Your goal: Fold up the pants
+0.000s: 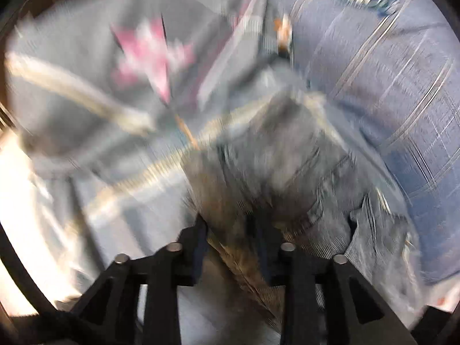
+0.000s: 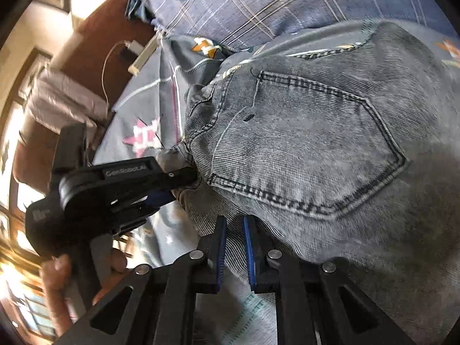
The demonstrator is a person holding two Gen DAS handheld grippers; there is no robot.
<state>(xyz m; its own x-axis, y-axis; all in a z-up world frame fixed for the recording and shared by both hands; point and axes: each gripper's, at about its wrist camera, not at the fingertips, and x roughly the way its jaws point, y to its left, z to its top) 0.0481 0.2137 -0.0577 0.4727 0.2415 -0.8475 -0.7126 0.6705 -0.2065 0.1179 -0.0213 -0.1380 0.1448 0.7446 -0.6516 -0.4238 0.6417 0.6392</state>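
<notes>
1. So, both grippers pinch the jeans at the waist end: left gripper & right gripper.
2. Jeans lie bunched on the bedspread, pocket up.
3. No neat fold visible yet; most folding's left, I'd judge.

Pants spread on the quilt, pillow at twelve o'clock beyond them, charger cable at ten o'clock, left gripper at nine o'clock on the waistband.
</notes>
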